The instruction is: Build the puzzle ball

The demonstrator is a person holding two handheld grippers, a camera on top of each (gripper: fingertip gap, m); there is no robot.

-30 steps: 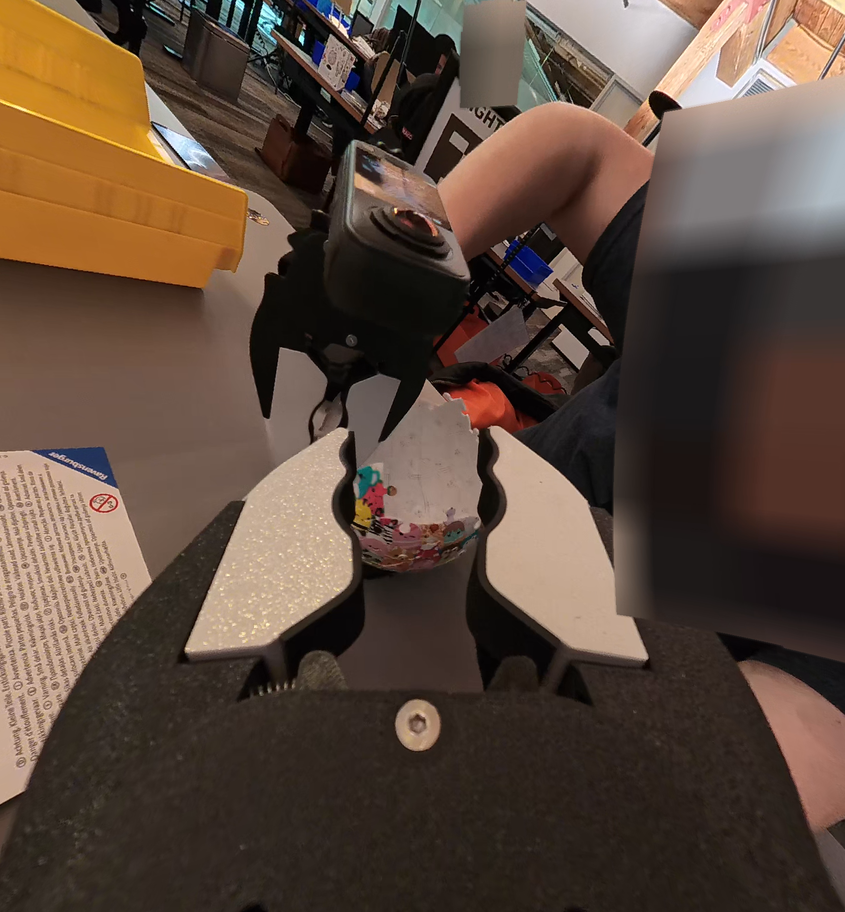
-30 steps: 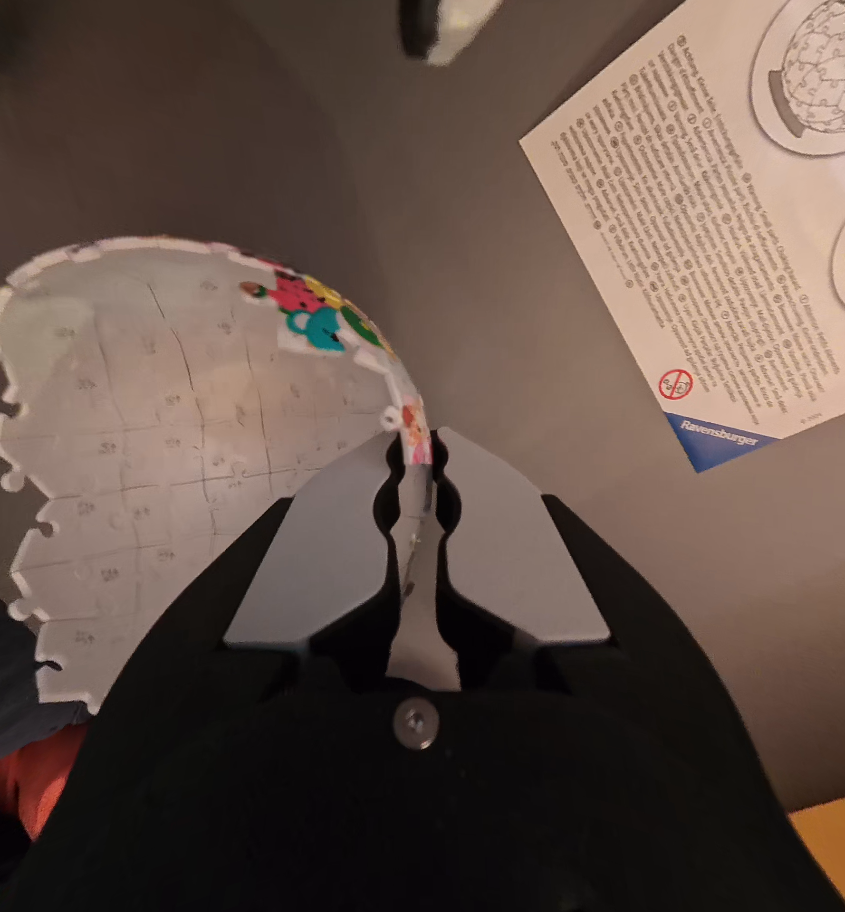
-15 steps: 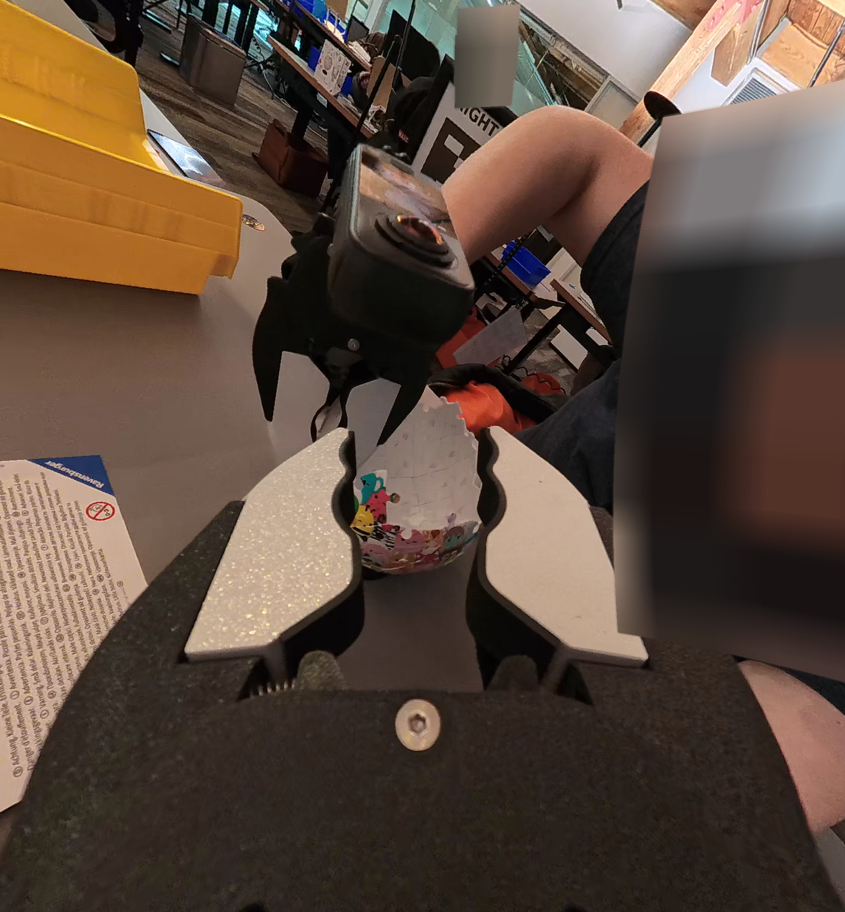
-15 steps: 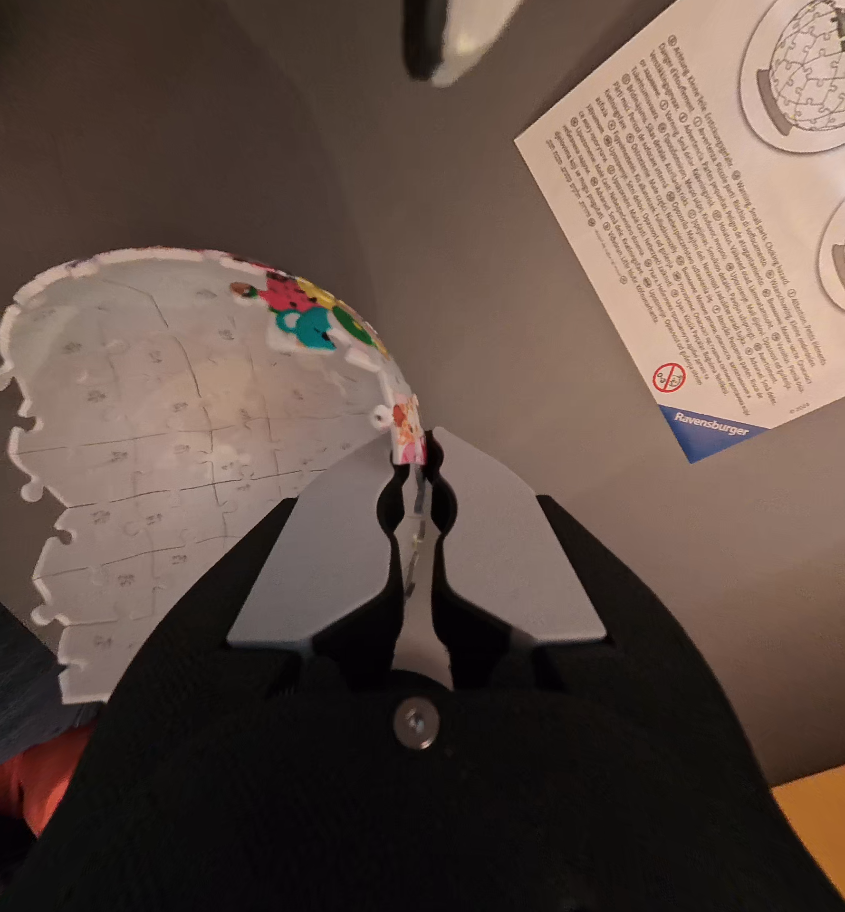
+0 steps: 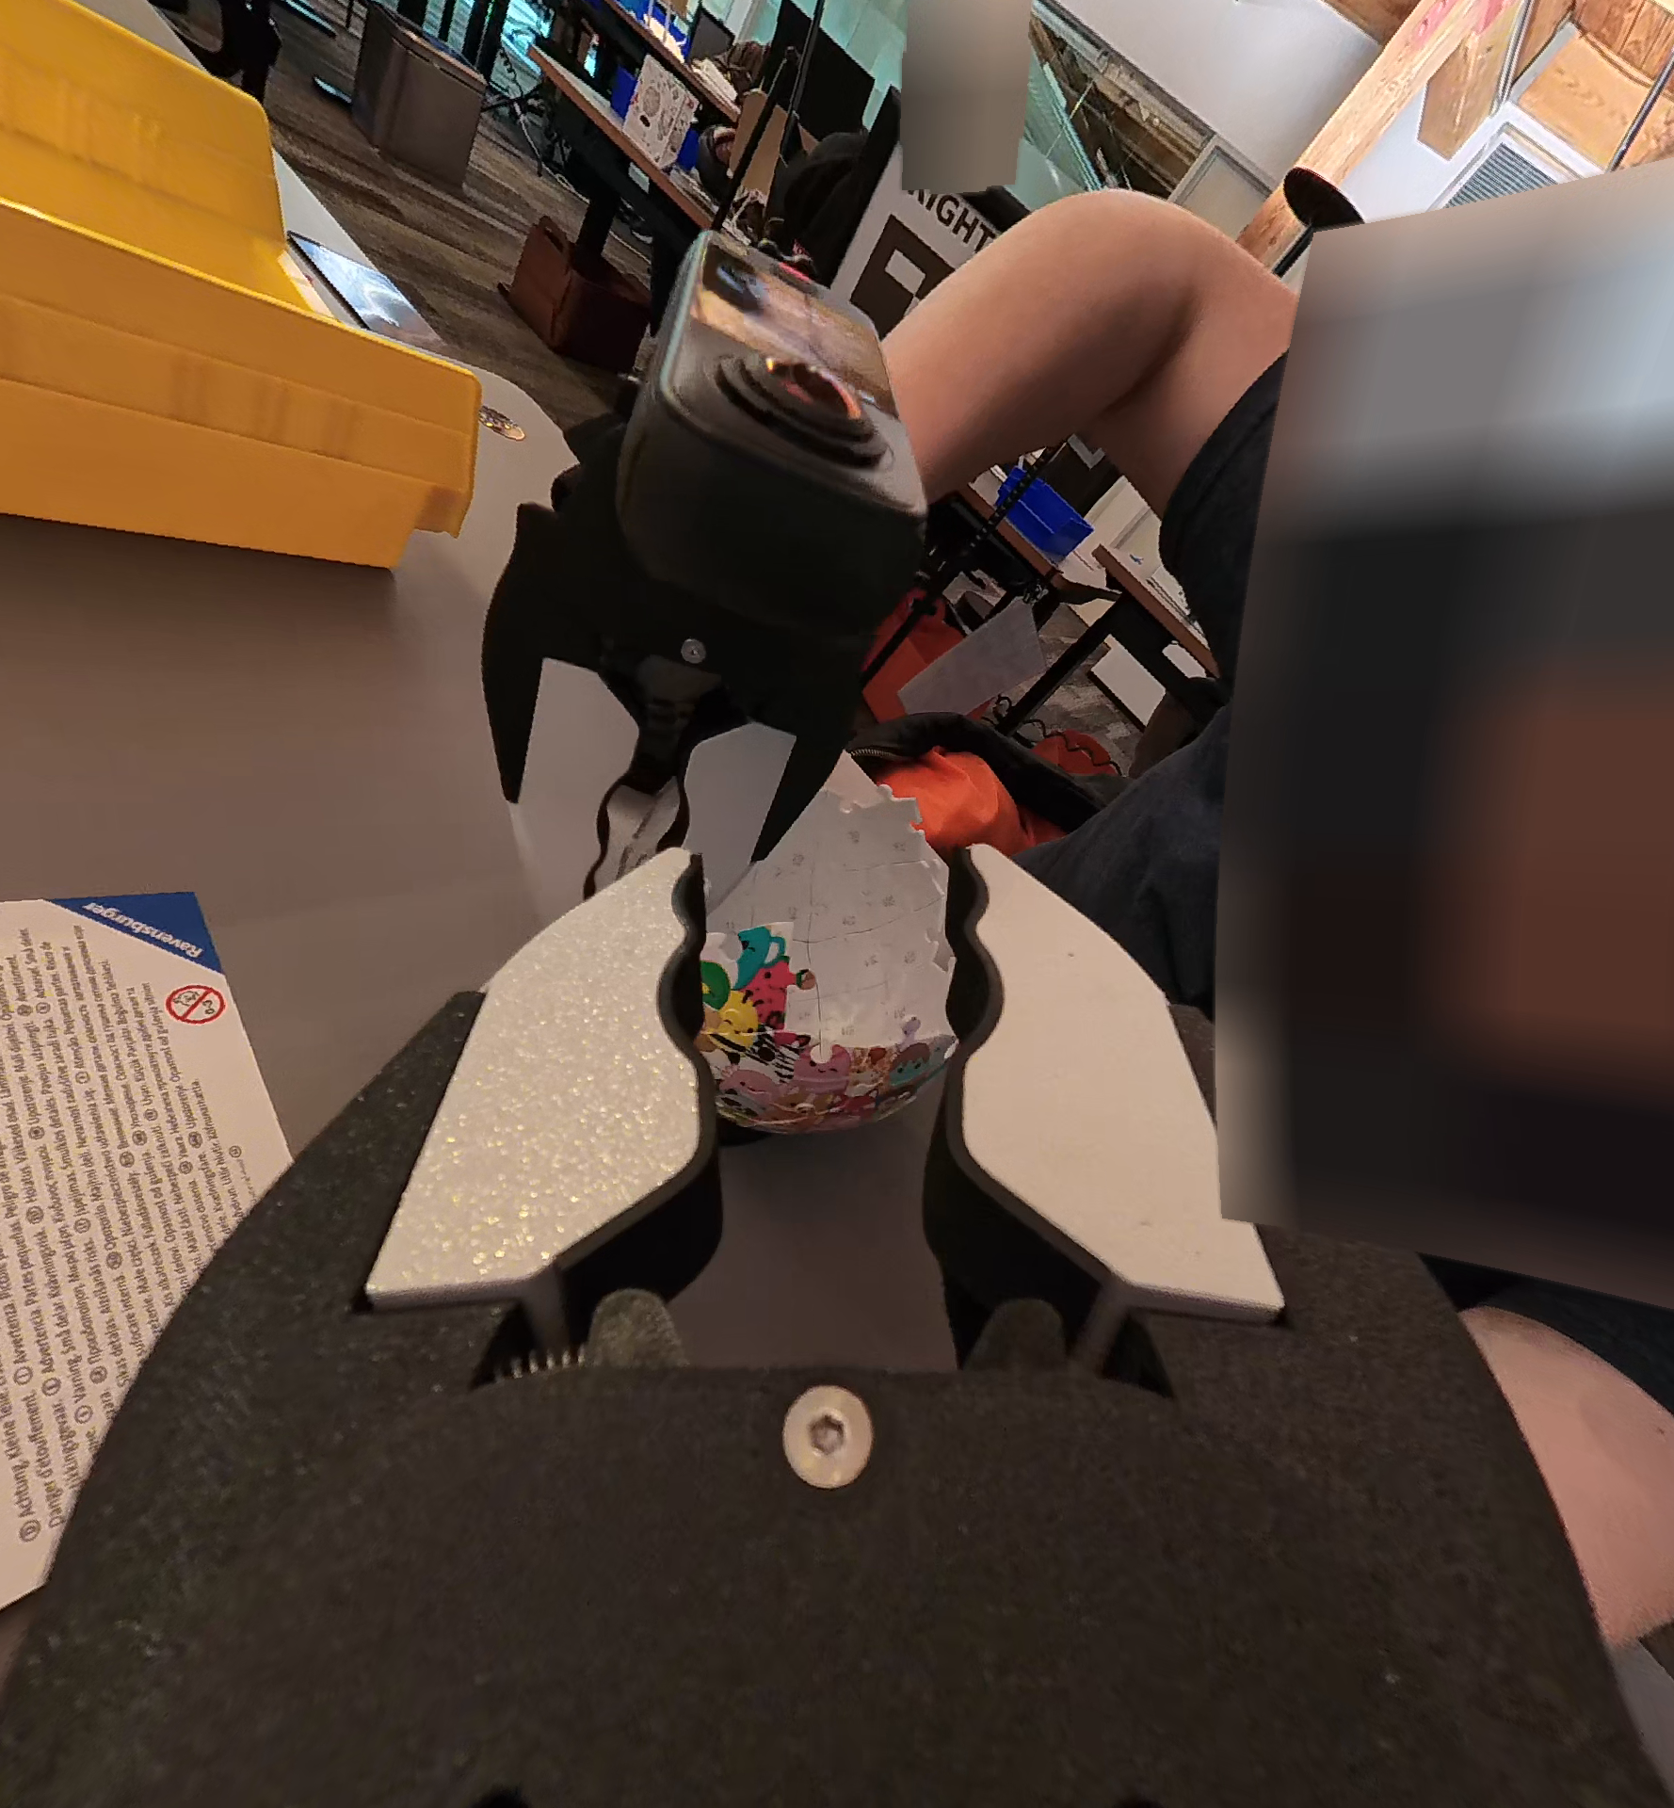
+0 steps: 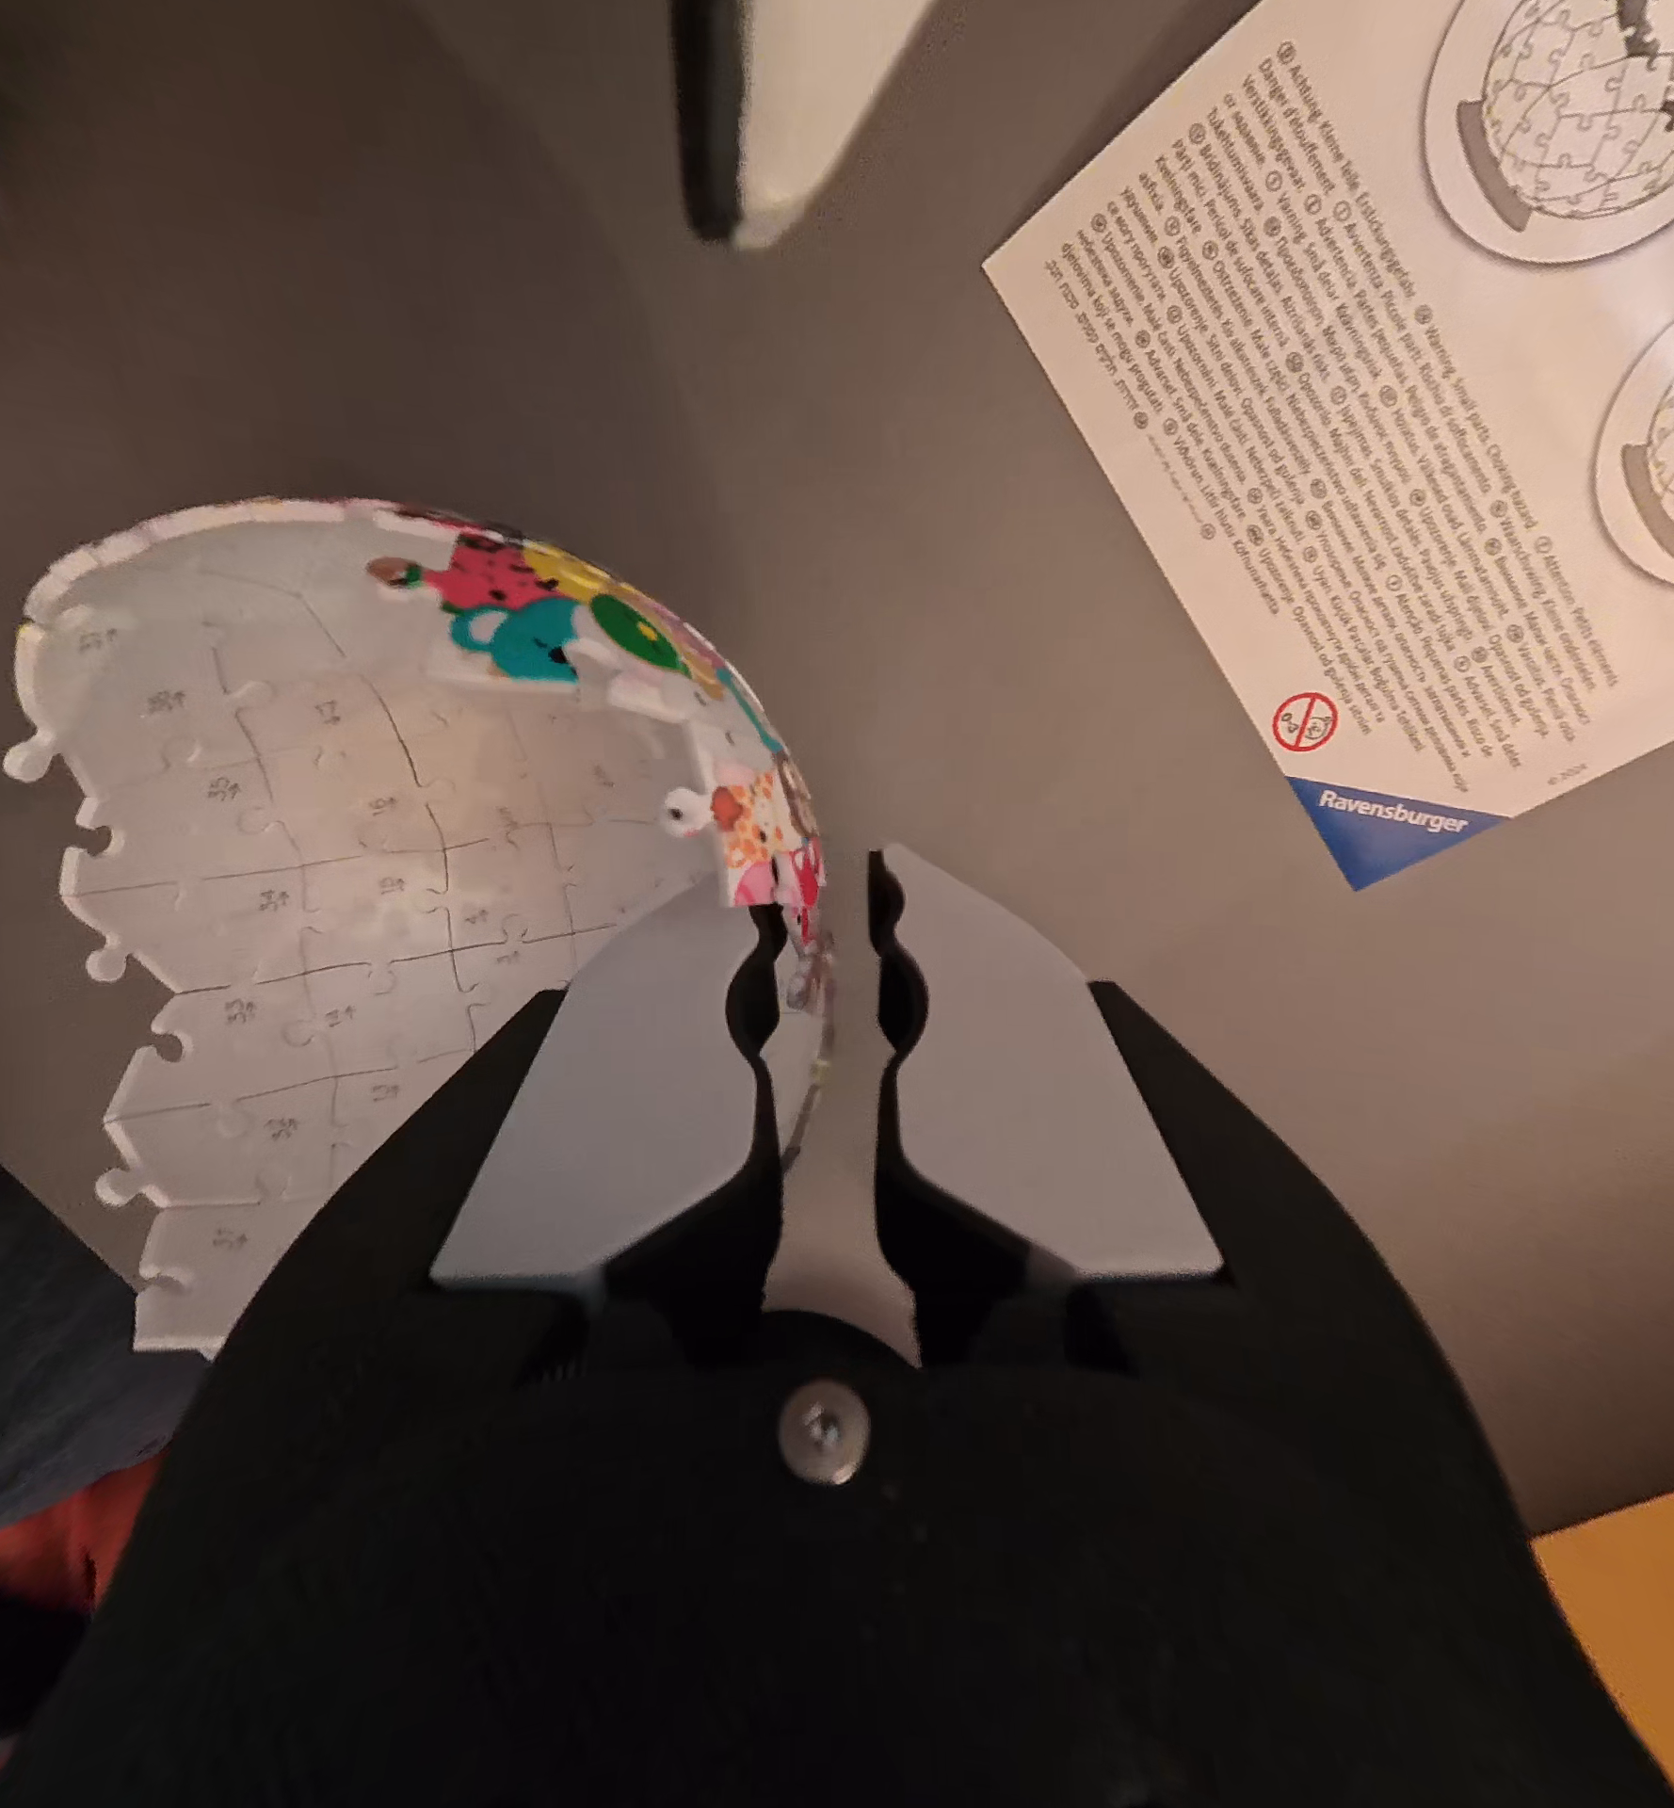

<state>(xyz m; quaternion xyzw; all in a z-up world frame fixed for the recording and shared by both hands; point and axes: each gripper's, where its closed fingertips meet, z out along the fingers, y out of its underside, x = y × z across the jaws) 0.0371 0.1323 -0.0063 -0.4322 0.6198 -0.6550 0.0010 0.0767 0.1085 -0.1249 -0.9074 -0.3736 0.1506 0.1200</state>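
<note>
Right tongs (image 6: 818,885), lately clamped on the puzzle ball (image 6: 344,861) rim, now parted; left tongs (image 5: 823,939) wide; shell roughly half built.

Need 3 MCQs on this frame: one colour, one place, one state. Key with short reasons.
1. What colour is the bin?
A) yellow
B) blue
C) green

2. Where does the instruction sheet lie?
A) inside the bin
B) flat on the table
C) folded on the floor

3. What state is the puzzle ball in?
A) full closed sphere
B) loose pieces only
C) partial shell with an open, toothed rim

Key:
1 A, its walls are plain yellow in the left wrist view.
2 B, it lies flat on the grey tabletop, clear of the bin.
3 C, the white inner side shows and tabs stick out along the open edge.
</note>
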